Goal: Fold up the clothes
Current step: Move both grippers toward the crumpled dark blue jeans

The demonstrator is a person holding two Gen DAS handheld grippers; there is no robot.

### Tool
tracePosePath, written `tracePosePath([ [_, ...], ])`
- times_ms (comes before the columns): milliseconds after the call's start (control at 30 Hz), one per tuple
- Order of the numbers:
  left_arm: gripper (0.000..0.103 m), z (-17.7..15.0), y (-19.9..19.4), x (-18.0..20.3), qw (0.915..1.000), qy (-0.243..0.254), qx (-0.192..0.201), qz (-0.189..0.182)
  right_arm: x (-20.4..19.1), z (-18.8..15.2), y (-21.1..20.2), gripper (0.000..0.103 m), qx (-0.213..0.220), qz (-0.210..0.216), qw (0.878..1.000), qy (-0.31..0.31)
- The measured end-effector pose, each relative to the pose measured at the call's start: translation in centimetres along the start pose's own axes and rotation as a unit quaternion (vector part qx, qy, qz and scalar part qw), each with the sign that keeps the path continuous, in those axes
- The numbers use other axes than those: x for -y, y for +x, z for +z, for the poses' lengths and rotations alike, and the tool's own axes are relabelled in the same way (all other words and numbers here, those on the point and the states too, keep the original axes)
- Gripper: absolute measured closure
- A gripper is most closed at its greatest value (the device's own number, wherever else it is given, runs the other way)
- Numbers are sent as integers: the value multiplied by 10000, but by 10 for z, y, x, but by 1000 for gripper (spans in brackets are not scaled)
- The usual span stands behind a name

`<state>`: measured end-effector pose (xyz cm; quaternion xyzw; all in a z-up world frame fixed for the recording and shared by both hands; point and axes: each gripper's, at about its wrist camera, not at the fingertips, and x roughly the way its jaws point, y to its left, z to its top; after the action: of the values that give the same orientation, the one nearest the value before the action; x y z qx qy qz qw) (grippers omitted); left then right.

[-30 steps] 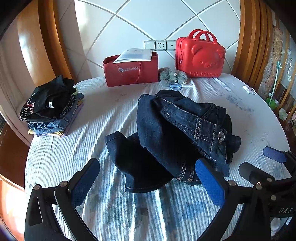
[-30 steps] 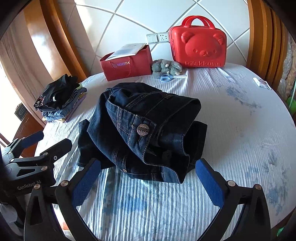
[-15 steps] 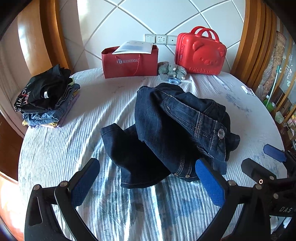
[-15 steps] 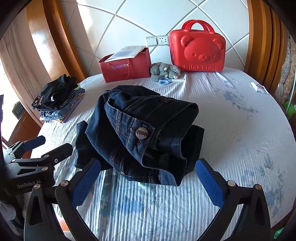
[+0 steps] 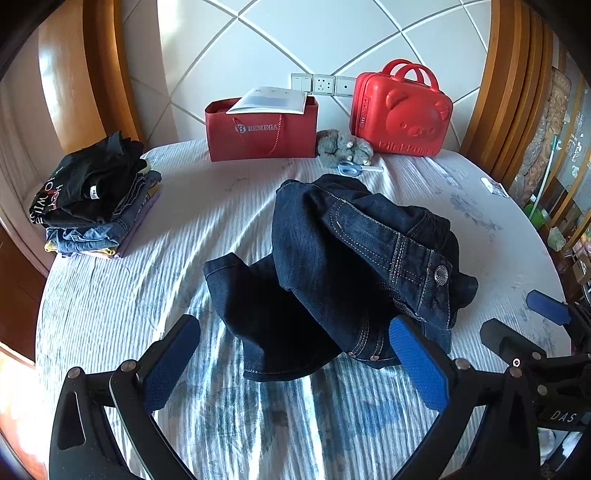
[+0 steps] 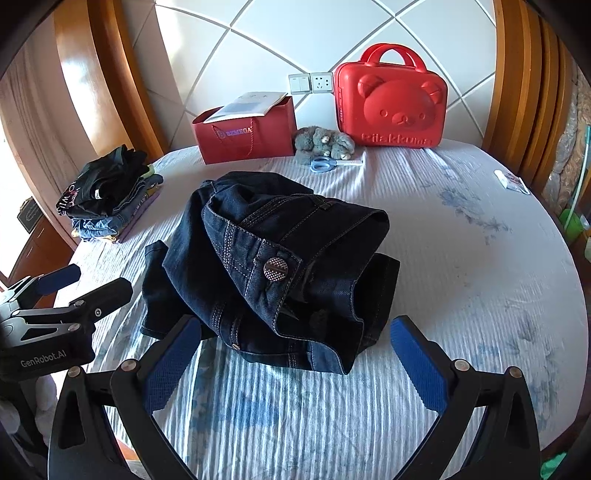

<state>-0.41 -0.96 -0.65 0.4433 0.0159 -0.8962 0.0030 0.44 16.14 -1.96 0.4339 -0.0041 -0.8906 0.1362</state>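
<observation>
1. Left wrist view: left gripper [image 5: 295,363] spread wide, nothing between the blue pads [image 5: 419,363]; it hangs over the near edge of the bed [image 5: 110,314].
2. Jeans [image 5: 343,266], dark denim, lie in a crumpled heap mid-bed, unfolded. Waistband with metal button [image 5: 440,274] faces the near right; one leg end spills toward the near left.
3. Right pad overlaps the near hem of the jeans in this view; whether it touches, cannot tell.
4. Right wrist view: right gripper [image 6: 295,363] also wide, empty, low over the near edge. Jeans [image 6: 280,258] sit just beyond its pads [image 6: 170,363]; button [image 6: 275,268] faces the camera.
5. Each gripper shows in the other's view: the right at the right margin [image 5: 524,332], the left at the left margin [image 6: 66,295]. They flank the heap, apart from each other.
6. Stack [image 5: 92,199] of folded clothes, black top uppermost, at the far left edge, well apart from the jeans.
7. Along the far edge, against the tiled wall [image 5: 332,33]: red bag [image 5: 262,129] with a booklet [image 5: 269,100] on top, grey plush [image 5: 343,146], red bear case [image 5: 402,110].
8. Scissors [image 5: 354,169], blue handles, lie just in front of the plush, near the far side of the jeans.
9. Small packet [image 6: 511,181] at the far right edge.
10. Nothing lies between grippers and jeans.
</observation>
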Motion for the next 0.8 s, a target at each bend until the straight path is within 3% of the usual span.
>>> tracePosePath([
  [800,1,0,5,-5,9997,-13,-77,-217,-3,1,2,0,64,94,9999,-39],
])
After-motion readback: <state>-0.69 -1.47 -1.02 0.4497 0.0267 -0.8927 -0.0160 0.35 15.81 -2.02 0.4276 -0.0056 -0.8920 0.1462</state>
